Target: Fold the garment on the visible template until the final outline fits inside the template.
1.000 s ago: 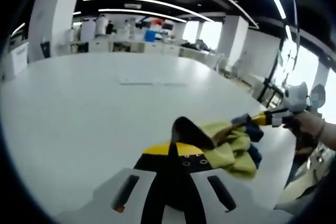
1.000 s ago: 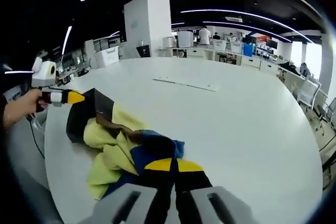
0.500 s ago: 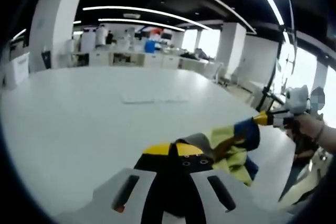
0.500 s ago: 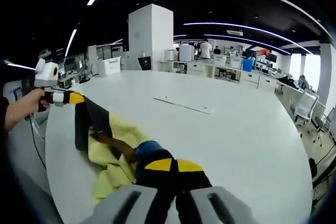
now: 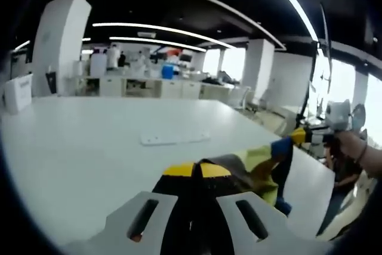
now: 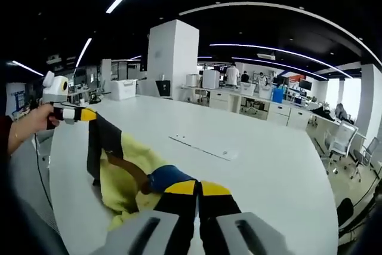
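Hanging between two hand-held grippers, the garment (image 6: 128, 168), yellow with black and blue panels, is stretched above the white table (image 6: 256, 165). Left gripper (image 5: 197, 170): jaws together, clamped on a dark edge of the cloth. Right gripper (image 6: 190, 187): jaws together on a blue part. Right gripper view: the left gripper, in a person's hand (image 6: 30, 125), grips the black corner. A flat pale strip (image 5: 174, 139) lies on the table beyond. Office desks (image 6: 239, 97) stand behind.
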The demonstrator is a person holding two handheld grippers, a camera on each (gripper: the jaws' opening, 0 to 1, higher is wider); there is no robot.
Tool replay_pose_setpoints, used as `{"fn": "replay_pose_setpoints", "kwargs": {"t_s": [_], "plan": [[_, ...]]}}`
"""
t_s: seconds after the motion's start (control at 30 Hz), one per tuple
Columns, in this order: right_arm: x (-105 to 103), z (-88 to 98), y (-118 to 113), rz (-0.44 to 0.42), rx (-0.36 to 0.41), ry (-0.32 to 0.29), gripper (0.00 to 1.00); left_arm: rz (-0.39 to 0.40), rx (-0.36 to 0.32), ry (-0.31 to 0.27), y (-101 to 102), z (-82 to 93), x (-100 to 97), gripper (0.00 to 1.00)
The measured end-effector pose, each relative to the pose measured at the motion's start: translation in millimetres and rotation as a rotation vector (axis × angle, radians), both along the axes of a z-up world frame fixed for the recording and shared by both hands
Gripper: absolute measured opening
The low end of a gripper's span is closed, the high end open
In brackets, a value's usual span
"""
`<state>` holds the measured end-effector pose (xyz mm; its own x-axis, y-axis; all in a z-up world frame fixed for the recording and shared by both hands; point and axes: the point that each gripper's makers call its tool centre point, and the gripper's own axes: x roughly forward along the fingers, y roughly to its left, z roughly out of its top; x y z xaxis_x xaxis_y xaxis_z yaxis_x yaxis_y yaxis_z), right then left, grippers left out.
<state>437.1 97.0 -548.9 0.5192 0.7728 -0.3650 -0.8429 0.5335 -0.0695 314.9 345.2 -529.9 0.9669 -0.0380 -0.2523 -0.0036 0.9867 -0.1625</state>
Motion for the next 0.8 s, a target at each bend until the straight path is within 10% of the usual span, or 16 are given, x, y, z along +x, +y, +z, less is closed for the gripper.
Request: {"fn": "replay_pose_setpoints", "kwargs": {"t_s": [0.8], "plan": [[65.4,-6.2,33.4,0.019,-0.038,0.025,0.00,0.040,0.019,0.021,38.9,-7.4,67.6,0.00]]}}
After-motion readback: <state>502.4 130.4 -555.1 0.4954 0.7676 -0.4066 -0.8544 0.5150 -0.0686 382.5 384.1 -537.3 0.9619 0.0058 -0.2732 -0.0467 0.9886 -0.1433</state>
